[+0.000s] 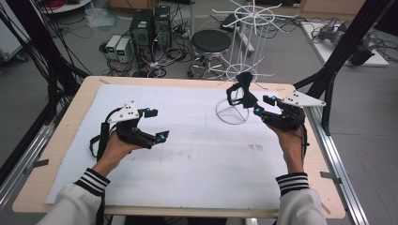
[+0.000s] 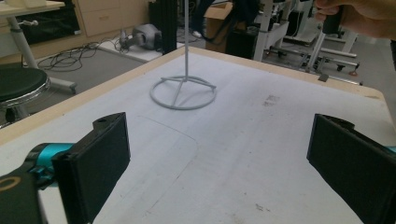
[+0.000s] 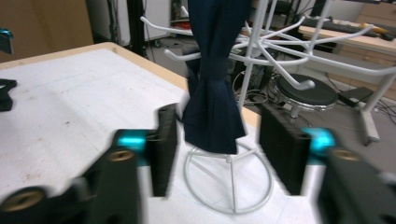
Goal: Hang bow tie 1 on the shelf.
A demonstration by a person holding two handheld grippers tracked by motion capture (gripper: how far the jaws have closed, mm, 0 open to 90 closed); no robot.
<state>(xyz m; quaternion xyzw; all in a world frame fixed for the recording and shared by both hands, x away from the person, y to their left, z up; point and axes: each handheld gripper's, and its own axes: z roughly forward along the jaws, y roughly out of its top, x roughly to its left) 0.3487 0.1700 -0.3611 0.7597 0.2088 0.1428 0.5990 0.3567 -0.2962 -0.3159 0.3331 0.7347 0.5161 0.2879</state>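
Note:
A white wire hook rack [image 1: 233,114] stands on the white mat at the back right of the table. From one of its arms hangs a dark navy cloth [image 1: 241,89], knotted in the middle [image 3: 212,93]. My right gripper [image 1: 262,104] is held just right of the cloth, and its black jaws stand apart on either side of the cloth's lower end without pressing it [image 3: 224,149]. My left gripper [image 1: 157,124] hovers over the left half of the mat, open with nothing between its pads [image 2: 219,158]. The rack's ring base [image 2: 183,93] lies ahead of it.
The wooden table [image 1: 61,140] carries a white mat with faint stains near its middle. Beyond the far edge are a black stool [image 1: 211,41] and computer towers [image 1: 150,26] amid cables. A black frame post [image 1: 338,56] rises at the right corner.

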